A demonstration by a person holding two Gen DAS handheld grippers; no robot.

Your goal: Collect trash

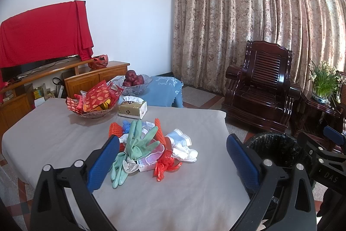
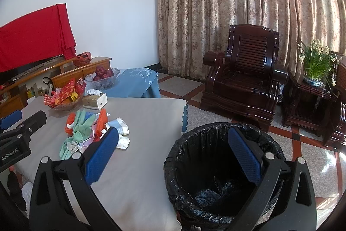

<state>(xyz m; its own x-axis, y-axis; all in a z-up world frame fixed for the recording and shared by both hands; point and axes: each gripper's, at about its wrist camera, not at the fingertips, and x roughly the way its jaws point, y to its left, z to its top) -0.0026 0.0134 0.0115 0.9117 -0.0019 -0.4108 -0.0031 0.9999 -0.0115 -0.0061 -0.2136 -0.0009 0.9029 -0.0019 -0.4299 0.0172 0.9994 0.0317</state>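
A pile of trash lies mid-table on the grey cloth: green rubber gloves [image 1: 135,147] [image 2: 81,126], orange mesh pieces [image 1: 114,130], a red plastic bag [image 1: 165,163], white crumpled tissue [image 1: 186,153] and a pink wrapper [image 1: 151,160]. My left gripper [image 1: 173,157] is open and empty, a little above the table in front of the pile. My right gripper [image 2: 173,148] is open and empty, held over the table's right edge beside the black-lined trash bin [image 2: 216,176] [image 1: 279,148] on the floor.
A bowl of red snack packets [image 1: 95,102], a tissue box [image 1: 133,108] and a glass fruit bowl [image 1: 135,82] stand at the table's far side. A dark wooden armchair [image 2: 242,75] and a side table with a plant [image 2: 313,83] are to the right.
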